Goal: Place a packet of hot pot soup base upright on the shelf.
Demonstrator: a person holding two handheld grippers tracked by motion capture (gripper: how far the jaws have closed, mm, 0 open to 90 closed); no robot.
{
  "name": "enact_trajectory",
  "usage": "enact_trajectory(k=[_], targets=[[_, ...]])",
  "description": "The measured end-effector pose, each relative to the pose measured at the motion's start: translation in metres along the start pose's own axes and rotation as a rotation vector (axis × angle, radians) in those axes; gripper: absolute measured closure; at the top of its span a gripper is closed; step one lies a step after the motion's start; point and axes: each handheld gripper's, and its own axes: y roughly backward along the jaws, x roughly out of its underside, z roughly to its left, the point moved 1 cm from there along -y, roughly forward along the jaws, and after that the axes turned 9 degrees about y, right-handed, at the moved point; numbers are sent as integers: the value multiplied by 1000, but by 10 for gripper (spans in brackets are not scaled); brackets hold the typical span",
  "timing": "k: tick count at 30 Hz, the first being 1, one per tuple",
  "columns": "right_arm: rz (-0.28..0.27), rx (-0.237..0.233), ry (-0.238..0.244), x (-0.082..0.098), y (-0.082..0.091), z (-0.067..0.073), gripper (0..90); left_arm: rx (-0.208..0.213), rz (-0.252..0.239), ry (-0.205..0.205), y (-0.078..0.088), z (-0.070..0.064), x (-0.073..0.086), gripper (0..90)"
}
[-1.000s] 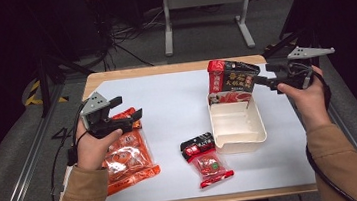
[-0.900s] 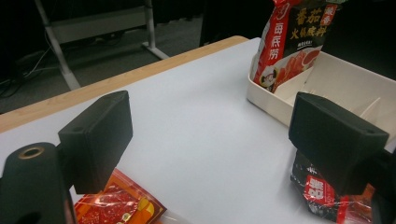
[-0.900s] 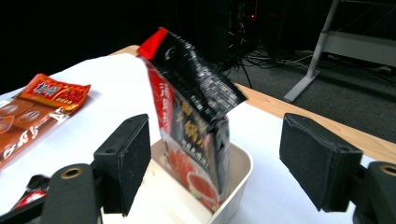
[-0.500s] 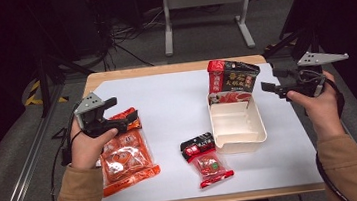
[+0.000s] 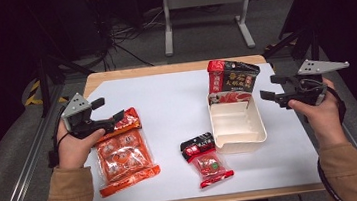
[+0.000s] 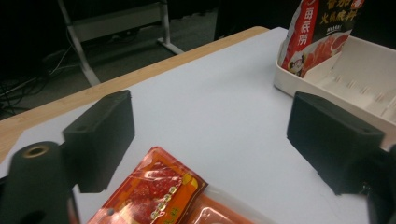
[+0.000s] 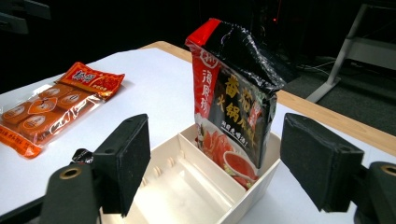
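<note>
Flat orange plastic snack pack [image 5: 124, 154] lies on table's left, just under left gripper [image 5: 111, 121], jaws wide, empty. Right gripper [image 5: 268, 94] also wide, beside cream tray [image 5: 240, 143]. Risk: slick film slips w/ shallow pinch.

Over the last second the right gripper [image 5: 271, 86], its black jaws wide apart, drew back from the red-and-black stand-up sauce pouch [image 5: 231, 78] toward the right edge of the white-covered wooden table [image 5: 166, 101], and rose slightly, ending well clear of the cream plastic divided tray [image 5: 237, 124]. The left gripper [image 5: 111, 111], also wide open, slid a little toward the person and to the left, and came to hover over the top end of the flat orange snack packet [image 5: 123, 155].
</note>
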Motion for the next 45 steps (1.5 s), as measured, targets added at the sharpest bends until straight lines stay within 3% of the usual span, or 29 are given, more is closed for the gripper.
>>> enact_trajectory(k=[4, 6, 10, 13, 21, 31, 37, 41, 45], targets=[[0, -2, -2, 4, -1, 3, 250, -34, 0, 12, 1, 11, 6, 193], [2, -3, 4, 6, -2, 4, 249, -60, -6, 30, 3, 22, 12, 218], [-1, -4, 27, 12, -5, 9, 254, -71, -4, 48, 5, 33, 19, 256], [2, 3, 37, 15, -6, 11, 258, -81, -6, 55, 5, 37, 23, 262], [-22, -10, 1, 36, -10, 15, 262, -100, -13, 78, 8, 47, 27, 251], [9, -13, 1, 43, -14, 16, 257, -146, -4, 103, 8, 58, 33, 201], [12, -16, -1, 45, -15, 16, 255, -173, -9, 138, 7, 70, 42, 209], [23, -24, -5, 49, -18, 16, 253, -202, 14, 155, 5, 79, 51, 226], [22, -28, -11, 50, -19, 15, 250, -223, 35, 200, 2, 90, 62, 227]])
